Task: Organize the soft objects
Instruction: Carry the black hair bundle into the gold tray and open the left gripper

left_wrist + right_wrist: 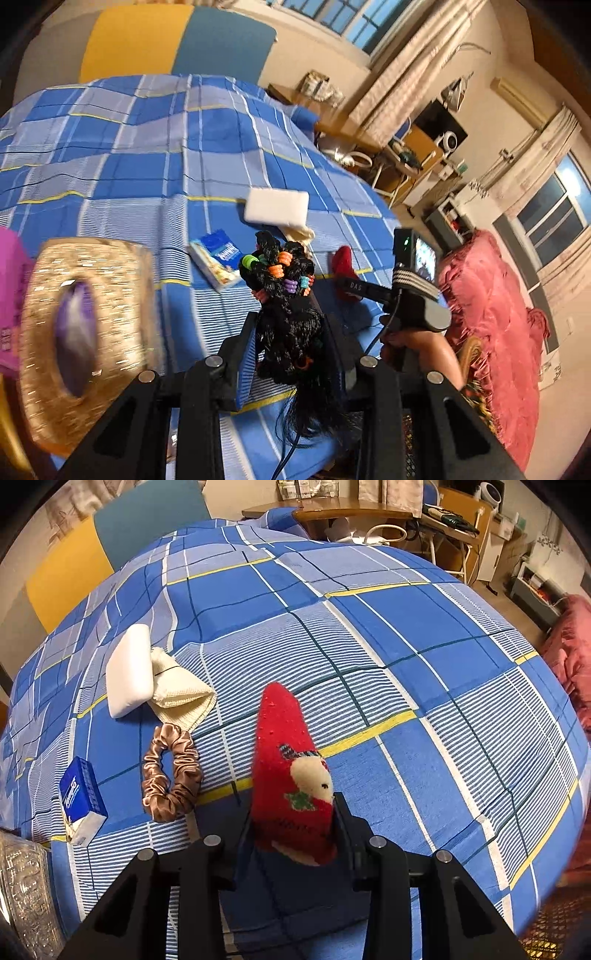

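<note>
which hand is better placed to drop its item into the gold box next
Left. The left gripper, shut on the black hair bundle, has the gold box right beside it; the right gripper holds the red sock low over the bed.

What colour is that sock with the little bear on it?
The sock is bright red, with a cream bear face; it shows best in the right wrist view.

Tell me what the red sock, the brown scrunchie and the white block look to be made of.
Red sock: fuzzy knit, pilled, woven-in bear motif.
Brown scrunchie: satin-like fabric, glossy gathered folds.
White block: likely soft foam or sponge, matte with rounded edges; unsure.
</note>
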Available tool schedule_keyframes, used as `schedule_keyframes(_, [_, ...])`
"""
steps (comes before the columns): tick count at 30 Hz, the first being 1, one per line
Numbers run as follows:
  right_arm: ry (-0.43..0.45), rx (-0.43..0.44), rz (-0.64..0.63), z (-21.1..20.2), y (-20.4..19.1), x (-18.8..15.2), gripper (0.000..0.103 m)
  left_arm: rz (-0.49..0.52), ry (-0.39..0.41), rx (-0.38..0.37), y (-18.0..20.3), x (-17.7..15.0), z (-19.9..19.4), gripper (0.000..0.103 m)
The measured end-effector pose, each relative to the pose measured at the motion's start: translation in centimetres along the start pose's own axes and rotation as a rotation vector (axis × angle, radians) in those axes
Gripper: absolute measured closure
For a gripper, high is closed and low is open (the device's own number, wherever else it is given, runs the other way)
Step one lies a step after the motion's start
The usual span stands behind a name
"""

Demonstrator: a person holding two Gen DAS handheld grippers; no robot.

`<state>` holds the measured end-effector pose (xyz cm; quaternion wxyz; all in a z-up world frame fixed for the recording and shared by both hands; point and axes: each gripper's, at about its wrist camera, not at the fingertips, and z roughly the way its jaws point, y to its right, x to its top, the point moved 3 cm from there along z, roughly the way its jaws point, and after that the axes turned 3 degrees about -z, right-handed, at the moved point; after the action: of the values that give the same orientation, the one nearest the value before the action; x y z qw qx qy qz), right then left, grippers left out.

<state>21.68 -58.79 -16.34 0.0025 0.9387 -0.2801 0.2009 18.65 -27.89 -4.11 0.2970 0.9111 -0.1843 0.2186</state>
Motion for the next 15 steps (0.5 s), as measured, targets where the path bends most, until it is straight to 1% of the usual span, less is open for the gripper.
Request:
schedule_keyframes(4, [0.007,-0.005,-0.009,-0.1,-0.1,-0.1,0.065,-0.017,0.047,-0.023,-1.8,0.4,-3.9,0.07])
schedule_keyframes(7, [0.011,-0.012,-0.019,-0.1,-0.2,-0.2,0.065,-0.028,0.086,-0.024,-3.6,0.8,-7.0,0.07])
schedule_keyframes(11, [0.014,-0.011,-0.019,-0.1,-0.1,-0.2,0.065,-0.045,0.133,-0.002,-6.5,1.3,-11.1,0.07])
schedule_keyframes(15, [0.017,-0.017,-0.027,-0.1,-0.2,-0.3,0.065,-0.063,0.173,0.058,-10.2,1.5,-14.3,0.07])
